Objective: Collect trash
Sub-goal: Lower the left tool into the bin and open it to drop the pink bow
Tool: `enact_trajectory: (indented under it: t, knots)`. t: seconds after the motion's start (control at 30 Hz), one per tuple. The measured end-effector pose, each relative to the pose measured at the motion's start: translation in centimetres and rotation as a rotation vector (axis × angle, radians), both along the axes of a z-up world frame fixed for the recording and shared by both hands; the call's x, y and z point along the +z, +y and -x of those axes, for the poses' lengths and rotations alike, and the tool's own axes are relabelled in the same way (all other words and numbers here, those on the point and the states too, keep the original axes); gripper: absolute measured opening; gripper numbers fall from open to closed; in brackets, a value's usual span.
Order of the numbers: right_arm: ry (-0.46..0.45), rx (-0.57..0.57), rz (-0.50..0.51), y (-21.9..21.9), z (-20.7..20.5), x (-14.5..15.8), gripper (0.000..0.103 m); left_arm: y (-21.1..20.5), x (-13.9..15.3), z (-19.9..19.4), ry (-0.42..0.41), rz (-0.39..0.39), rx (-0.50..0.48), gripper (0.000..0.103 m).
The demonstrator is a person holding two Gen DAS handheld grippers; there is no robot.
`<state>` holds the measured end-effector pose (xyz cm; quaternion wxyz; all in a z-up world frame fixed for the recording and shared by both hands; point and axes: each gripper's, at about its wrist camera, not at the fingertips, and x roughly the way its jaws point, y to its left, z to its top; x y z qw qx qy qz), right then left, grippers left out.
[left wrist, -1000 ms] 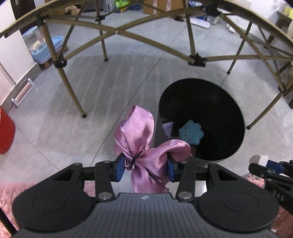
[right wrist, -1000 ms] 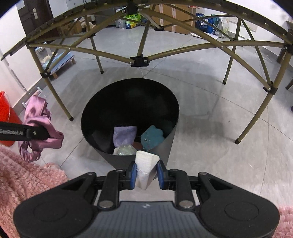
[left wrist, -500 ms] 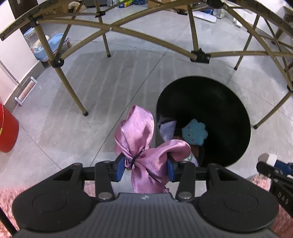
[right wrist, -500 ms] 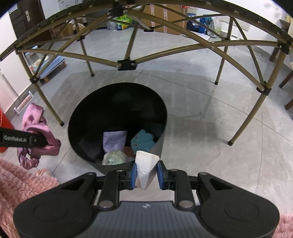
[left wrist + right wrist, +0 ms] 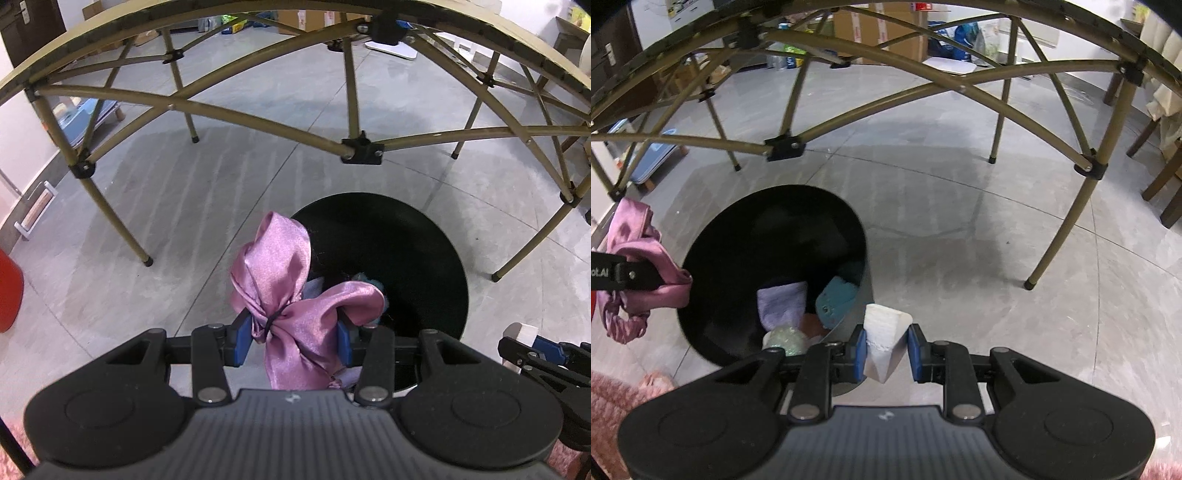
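Observation:
My left gripper (image 5: 293, 341) is shut on a pink satin scrunchie bow (image 5: 291, 291), held above the near left rim of a black round bin (image 5: 424, 258). In the right wrist view the same scrunchie bow (image 5: 635, 266) hangs from the left gripper's finger (image 5: 631, 275) at the bin's left edge. My right gripper (image 5: 885, 350) is shut on a white folded paper piece (image 5: 884, 338), just right of the bin's (image 5: 738, 236) near rim. Inside the bin lie a lilac cloth (image 5: 783, 304), a teal sponge (image 5: 836, 297) and a crumpled clear wrap (image 5: 785, 341).
A folding table's olive metal legs and cross braces (image 5: 362, 149) arch over the bin on a grey tiled floor. A red container (image 5: 9, 291) stands at the left. A pink fluffy rug (image 5: 613, 395) lies in the near corners. Wooden chair legs (image 5: 1160, 177) stand at the right.
Both grippers moved across the floor with their loads. In the left view the bin has shifted toward the middle, behind the bow; in the right view it has slid to the left.

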<state>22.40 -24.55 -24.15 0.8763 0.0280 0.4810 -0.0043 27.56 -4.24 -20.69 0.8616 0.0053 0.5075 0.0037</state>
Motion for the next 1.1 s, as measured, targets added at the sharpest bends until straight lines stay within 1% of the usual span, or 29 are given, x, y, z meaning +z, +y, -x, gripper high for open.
enact_trajectory:
  t: [0.1, 0.27, 0.6, 0.8, 1.1]
  knots:
    - [-0.002, -0.015, -0.017, -0.6, -0.5, 0.0, 0.023, -0.7, 0.0, -0.6, -0.001, 0.003, -0.004, 0.045]
    - [-0.021, -0.034, -0.009, -1.2, -1.4, 0.2, 0.023, -2.2, -0.3, -1.5, 0.005, 0.003, -0.009, 0.045]
    - [-0.027, -0.074, -0.009, -2.5, -3.7, -0.2, 0.022, -4.2, -1.5, -3.5, 0.039, 0.01, 0.015, 0.045]
    - [-0.02, -0.093, -0.011, -3.0, -4.7, -0.8, 0.023, -5.2, -2.4, -4.7, 0.067, 0.02, 0.032, 0.045]
    - [-0.007, -0.105, -0.009, -3.6, -5.3, -1.7, 0.022, -6.7, -4.3, -5.8, 0.102, 0.01, 0.039, 0.045]
